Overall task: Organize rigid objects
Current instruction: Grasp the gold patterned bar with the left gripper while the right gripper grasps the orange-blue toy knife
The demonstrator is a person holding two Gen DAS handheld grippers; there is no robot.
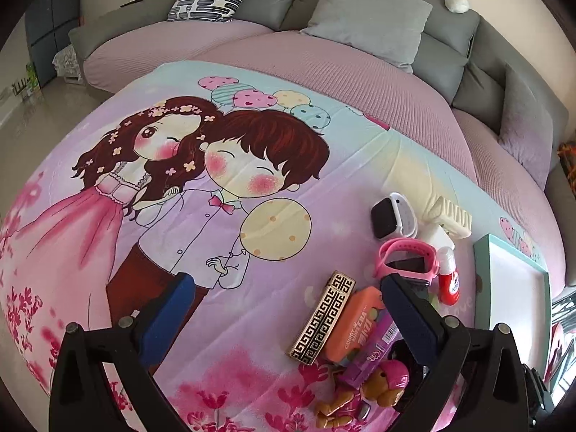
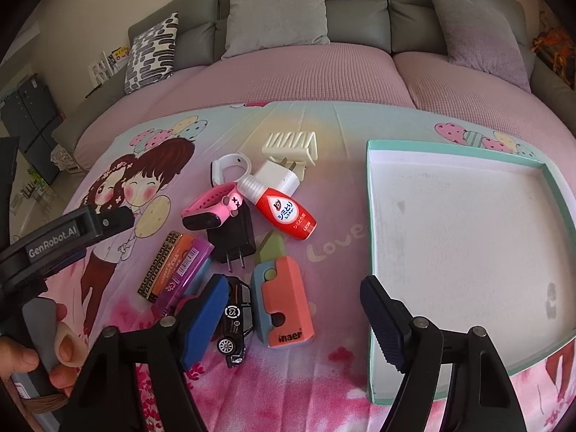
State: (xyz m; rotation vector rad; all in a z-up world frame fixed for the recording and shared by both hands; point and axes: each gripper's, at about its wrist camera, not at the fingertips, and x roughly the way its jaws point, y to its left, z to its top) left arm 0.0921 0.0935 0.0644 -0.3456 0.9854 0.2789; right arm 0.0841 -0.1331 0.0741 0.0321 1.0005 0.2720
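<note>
A pile of small objects lies on the cartoon blanket (image 2: pixel 324 378): a red bottle (image 2: pixel 284 212), a pink watch (image 2: pixel 212 208), a black charger (image 2: pixel 232 232), a white charger (image 2: pixel 279 174) and a gold lighter (image 1: pixel 322 318). My right gripper (image 2: pixel 293 282) hovers open over an orange-and-blue folding toy (image 2: pixel 280 306), its pads clear of it. A black toy car (image 2: pixel 234 320) sits against its left finger. My left gripper (image 1: pixel 288 279) is open above the lighter and an orange case (image 1: pixel 354 324), gripping nothing. A toy dog in a pink helmet (image 1: pixel 378 385) lies near its right finger.
A shallow white tray with a teal rim (image 2: pixel 370 216) lies on the blanket right of the pile. A white watch (image 2: pixel 230 165) and a cream clip (image 2: pixel 291 145) lie at the pile's far side. A hand (image 2: pixel 61 352) holds the left gripper's handle. Sofa cushions (image 2: pixel 277 14) line the back.
</note>
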